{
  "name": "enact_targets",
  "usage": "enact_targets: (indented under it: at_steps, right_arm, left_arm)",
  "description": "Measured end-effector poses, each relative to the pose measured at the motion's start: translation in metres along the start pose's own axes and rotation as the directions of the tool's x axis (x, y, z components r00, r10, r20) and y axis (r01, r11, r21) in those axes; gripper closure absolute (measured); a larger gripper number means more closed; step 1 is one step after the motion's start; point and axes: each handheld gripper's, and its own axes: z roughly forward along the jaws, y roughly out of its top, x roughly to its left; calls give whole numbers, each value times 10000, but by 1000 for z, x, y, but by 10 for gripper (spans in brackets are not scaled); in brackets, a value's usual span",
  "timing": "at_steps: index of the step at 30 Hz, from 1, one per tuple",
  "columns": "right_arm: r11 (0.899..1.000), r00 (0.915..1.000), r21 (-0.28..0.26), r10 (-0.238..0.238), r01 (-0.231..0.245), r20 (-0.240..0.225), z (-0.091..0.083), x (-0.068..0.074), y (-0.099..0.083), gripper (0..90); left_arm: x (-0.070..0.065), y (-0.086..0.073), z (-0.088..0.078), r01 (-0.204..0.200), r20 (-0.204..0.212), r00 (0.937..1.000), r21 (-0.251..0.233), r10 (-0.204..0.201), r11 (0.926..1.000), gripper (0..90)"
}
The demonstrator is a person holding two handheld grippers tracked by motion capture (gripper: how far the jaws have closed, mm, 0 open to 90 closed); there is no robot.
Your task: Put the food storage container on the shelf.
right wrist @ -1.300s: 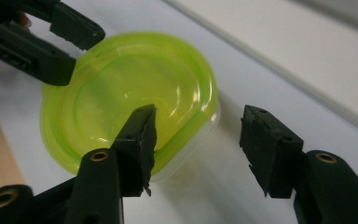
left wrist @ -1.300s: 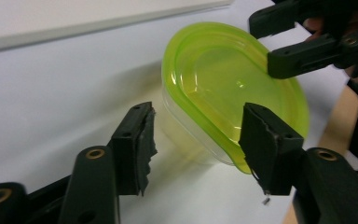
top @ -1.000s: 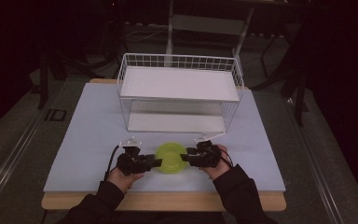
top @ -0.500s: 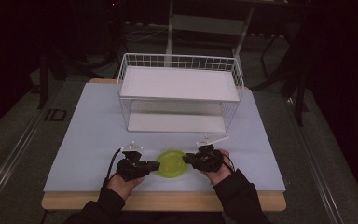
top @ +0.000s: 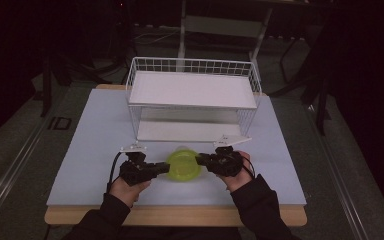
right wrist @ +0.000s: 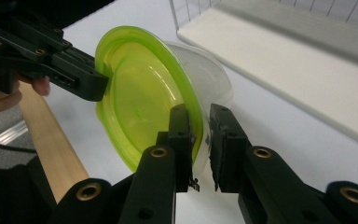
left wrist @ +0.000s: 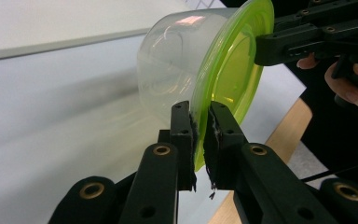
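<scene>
The clear plastic container (top: 184,159) with its lime-green lid (top: 183,166) is held above the front part of the bench (top: 95,130), between the two grippers and tipped so that the lid faces the person; the left gripper (top: 166,168) is clamped on the lid rim at the container's left side, with both pads pressing the green edge in the left gripper view (left wrist: 201,135); the right gripper (top: 199,159) is clamped on the rim at the opposite side, its jaws having just been closing, with the lid edge and container lip between them in the right gripper view (right wrist: 200,140). Each hand (top: 126,187) grasps its gripper from the near edge of the bench; the container appears to be clear of the bench surface, though the high view is dim here. The white wire basket rack (top: 192,100) stands behind the container, well apart from it, upright on the bench.
</scene>
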Motion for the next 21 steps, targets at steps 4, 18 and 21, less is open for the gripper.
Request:
enact_targets:
  at_steps: [4, 18, 21]
  right_arm:
    - [9997, 9998, -249, 40, -44, -190, -8, 1, 11, 803]
    - [9977, 9999, -679, 52, -61, -133, -27, -2, 39, 804]
    - [9971, 9999, -757, -18, 8, -120, -35, -2, 49, 805]
  left_arm:
    - [1, 8, -6, -84, 244, 9997, -161, 88, 9998, 828]
    - [-5, 43, -17, -318, 538, 9979, -555, 348, 9979, 829]
    - [-8, 53, -22, -481, 622, 9967, -695, 524, 9964, 829]
